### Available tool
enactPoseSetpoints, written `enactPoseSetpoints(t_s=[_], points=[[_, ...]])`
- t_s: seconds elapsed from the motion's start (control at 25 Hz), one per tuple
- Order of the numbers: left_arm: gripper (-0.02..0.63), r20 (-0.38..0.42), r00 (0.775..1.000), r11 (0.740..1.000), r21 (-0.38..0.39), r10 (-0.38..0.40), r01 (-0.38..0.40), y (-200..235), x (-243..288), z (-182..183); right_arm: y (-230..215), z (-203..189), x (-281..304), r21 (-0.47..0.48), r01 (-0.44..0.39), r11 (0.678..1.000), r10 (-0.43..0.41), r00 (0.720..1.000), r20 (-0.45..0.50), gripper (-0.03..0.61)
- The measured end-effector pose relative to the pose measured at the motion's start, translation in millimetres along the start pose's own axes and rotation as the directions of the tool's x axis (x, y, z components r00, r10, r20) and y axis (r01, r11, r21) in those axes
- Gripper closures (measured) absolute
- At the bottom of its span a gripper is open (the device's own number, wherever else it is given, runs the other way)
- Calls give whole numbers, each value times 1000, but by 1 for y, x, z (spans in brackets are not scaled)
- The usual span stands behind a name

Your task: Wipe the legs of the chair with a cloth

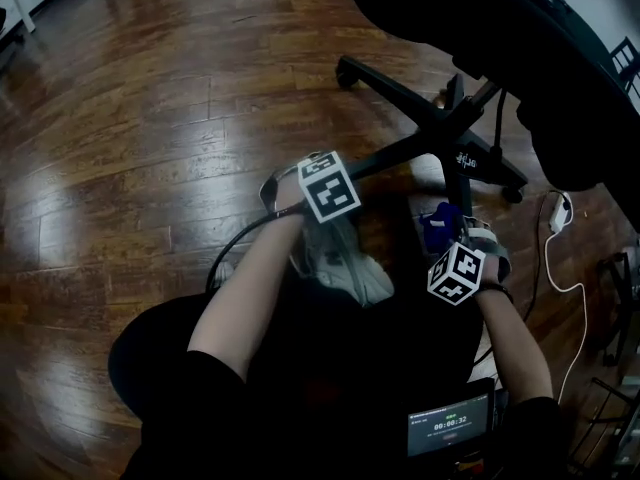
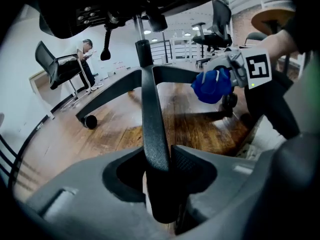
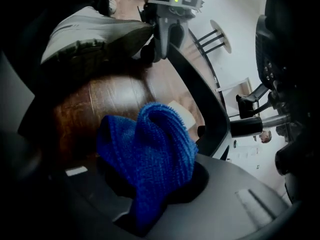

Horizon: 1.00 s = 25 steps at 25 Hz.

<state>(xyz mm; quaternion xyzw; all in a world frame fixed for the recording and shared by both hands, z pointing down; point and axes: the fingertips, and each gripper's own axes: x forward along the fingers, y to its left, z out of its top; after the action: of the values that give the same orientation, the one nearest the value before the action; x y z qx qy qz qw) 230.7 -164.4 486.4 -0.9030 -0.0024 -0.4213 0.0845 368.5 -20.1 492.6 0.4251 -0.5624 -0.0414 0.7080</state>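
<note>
The left tongs (image 2: 162,171) are closed on a chair leg (image 2: 152,119), which is pinched between the pads near its outer end and so steadied. The right tongs (image 3: 150,184) are closed on the blue cloth (image 3: 150,144), which is bunched up and stands out past the jaw tips. The cloth is held just in front of a second leg (image 3: 200,99); whether it is pressed against that leg cannot be told. Nothing seen marks any leg as wiped or unwiped, so the task is judged to be under way with much of it left. The clamped leg under the left tongs' pads, the far leg (image 1: 390,90) beyond the hub (image 1: 455,128) and the undersides are all presumed to be owed a pass. Room close to the tongs is tight. A grey shoe (image 1: 340,258) is planted just behind the left tongs, between the two tongs, and the seat (image 1: 500,18) hangs over the hub ahead of the right tongs, so strokes are better run outward along each leg than upward. On the outer side of the right tongs a white cable (image 1: 560,268) lies on the floor near a castor (image 1: 515,193), where it could be snagged. On the outer side of the left tongs free room is given by the wooden floor (image 1: 150,118).
</note>
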Motion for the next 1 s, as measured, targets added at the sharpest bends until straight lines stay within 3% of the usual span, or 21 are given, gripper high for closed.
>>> enactPoseSetpoints(t_s=[0.12,0.24,0.32,0.52,0.64,0.84,1.0], points=[[463,-53,999,1000,-20,6,-8,1,0,-5,-1,-2,-2,39,18,999,-20,999,49,503],[463,-39,999,1000,-17,-27,27,-9,1,1,-5,-12,-1,52,16,999,-19,998,65,503],[460,-29,998,998,6,-59,59,-18,3,6,-8,-21,2,53,23,998,-27,997,75,503],[429,-89,987,986,94,-132,140,-38,11,14,-22,-44,16,58,33,998,-37,997,62,503],[393,-119,977,977,104,-175,188,-58,18,22,-30,-63,26,68,41,997,-44,998,45,504],[377,-105,982,981,94,-158,168,-77,25,43,-41,-88,36,160,43,986,-48,998,31,506],[356,-75,984,982,83,-164,170,-96,30,52,-43,-105,43,152,55,987,-63,997,48,508]])
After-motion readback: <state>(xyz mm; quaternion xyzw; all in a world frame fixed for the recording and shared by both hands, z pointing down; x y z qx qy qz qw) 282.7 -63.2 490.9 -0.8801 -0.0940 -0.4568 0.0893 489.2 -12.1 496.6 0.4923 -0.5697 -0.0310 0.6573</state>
